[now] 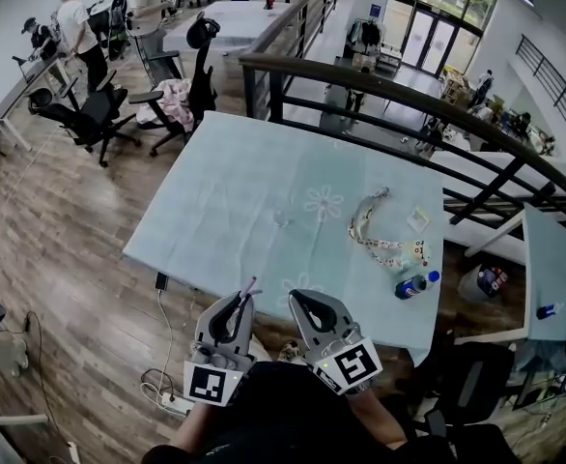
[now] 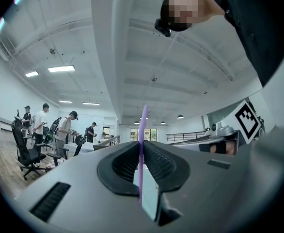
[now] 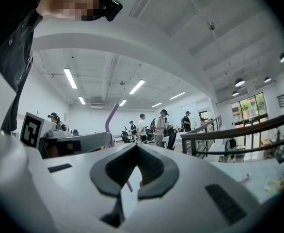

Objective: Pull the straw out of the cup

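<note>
A: Straw (image 2: 142,130) now?

B: Out of the cup (image 1: 281,218) already. Pinched upright in the left gripper (image 2: 142,145), jaws closed on it, at the near edge of the table (image 1: 215,201).

A: And the cup?

B: Probably the small clear shape near the middle of the table, well apart from the straw. Too small to be sure.

A: Right gripper (image 3: 135,147)?

B: Just beside the left one. Tips together, nothing between them.

A: Which step, then?

B: Seemingly the last one. Done with pulling, only holding. Next, perhaps laying the straw down on the table, away from the cup. Calls for a slow, gentle release and no harder squeeze.

A: Materials?

B: Thin purple plastic tube, bent near the top. Likely light and easy to crush. Held by dark ribbed pads (image 2: 120,166), curved and rubber-like, set in pale grey hard bodies. Under all this, a pale green cloth (image 1: 264,259), smooth, with faint flower prints.
</note>
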The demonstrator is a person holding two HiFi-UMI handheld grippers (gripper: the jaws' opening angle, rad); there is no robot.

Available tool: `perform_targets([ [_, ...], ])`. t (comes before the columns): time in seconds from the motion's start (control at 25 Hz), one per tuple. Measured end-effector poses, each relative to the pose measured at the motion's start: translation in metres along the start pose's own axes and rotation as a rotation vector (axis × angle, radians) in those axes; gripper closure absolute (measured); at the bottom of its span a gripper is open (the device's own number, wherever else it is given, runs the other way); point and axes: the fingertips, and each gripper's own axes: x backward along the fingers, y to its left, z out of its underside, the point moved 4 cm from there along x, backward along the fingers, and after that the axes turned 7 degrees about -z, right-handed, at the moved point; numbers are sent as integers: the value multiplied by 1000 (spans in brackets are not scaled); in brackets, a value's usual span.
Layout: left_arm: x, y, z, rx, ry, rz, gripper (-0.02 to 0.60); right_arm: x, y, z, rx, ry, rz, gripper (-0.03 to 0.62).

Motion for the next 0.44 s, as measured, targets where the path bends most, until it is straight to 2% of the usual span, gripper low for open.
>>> perform_targets([
  [0.44,-7,3,5,-2,2,-1,545,-5,-6,3,5,3,-3,588],
])
